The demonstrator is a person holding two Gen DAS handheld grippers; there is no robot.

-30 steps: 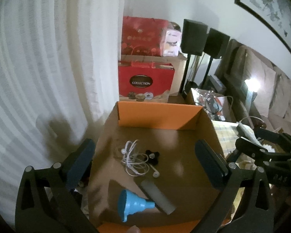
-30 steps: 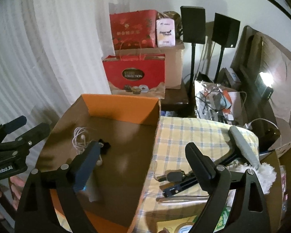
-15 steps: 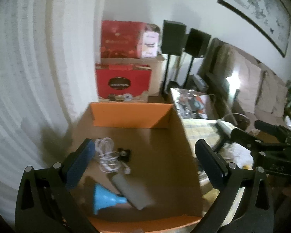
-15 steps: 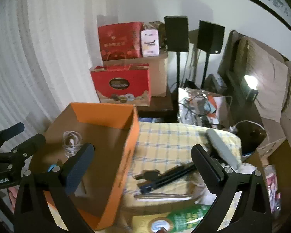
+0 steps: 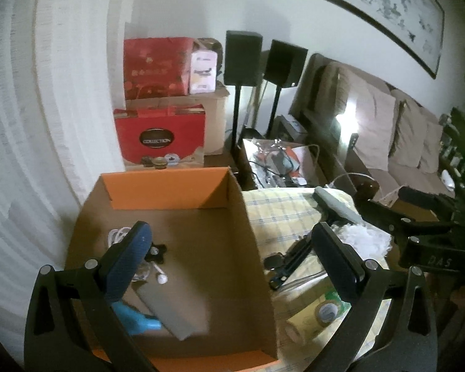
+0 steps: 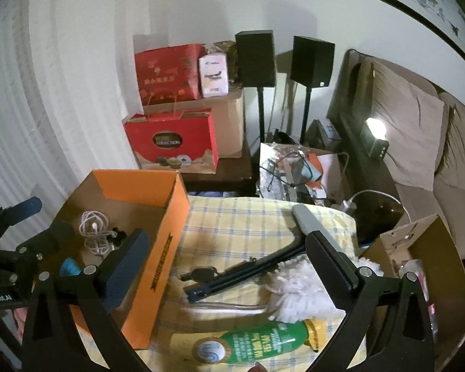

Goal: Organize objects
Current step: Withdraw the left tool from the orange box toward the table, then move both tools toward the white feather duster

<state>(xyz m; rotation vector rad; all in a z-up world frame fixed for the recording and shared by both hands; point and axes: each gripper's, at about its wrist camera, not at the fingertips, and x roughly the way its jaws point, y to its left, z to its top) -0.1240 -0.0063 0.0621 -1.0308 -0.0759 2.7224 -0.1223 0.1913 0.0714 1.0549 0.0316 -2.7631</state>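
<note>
An orange cardboard box [image 5: 176, 186] stands at the left on a yellow checked cloth [image 6: 241, 220]. Inside lie white earphones [image 6: 93, 229], a small black piece [image 5: 158, 251], a grey flat bar [image 5: 167, 310] and a blue funnel [image 5: 133, 313]. My left gripper [image 5: 232, 260] hangs open over the box's right wall, nothing between its fingers. My right gripper [image 6: 229, 266] is wide open above the cloth, over a black folded stand [image 6: 241, 276]. A white fluffy duster [image 6: 300, 291] with a grey handle [image 6: 313, 223] and a green bottle [image 6: 257, 344] lie close by.
An open brown carton [image 6: 418, 248] sits at the right edge. Behind stand red gift boxes [image 6: 170, 145], two black speakers on stands [image 6: 257, 59], a tray of cables [image 6: 294, 170] and a sofa with cushions [image 6: 412, 124]. White curtains [image 6: 46, 93] fill the left.
Both grippers have moved right, from over the box toward the checked cloth. The right jaws stand slightly wider than a second ago. The stand, duster and bottle have come into view.
</note>
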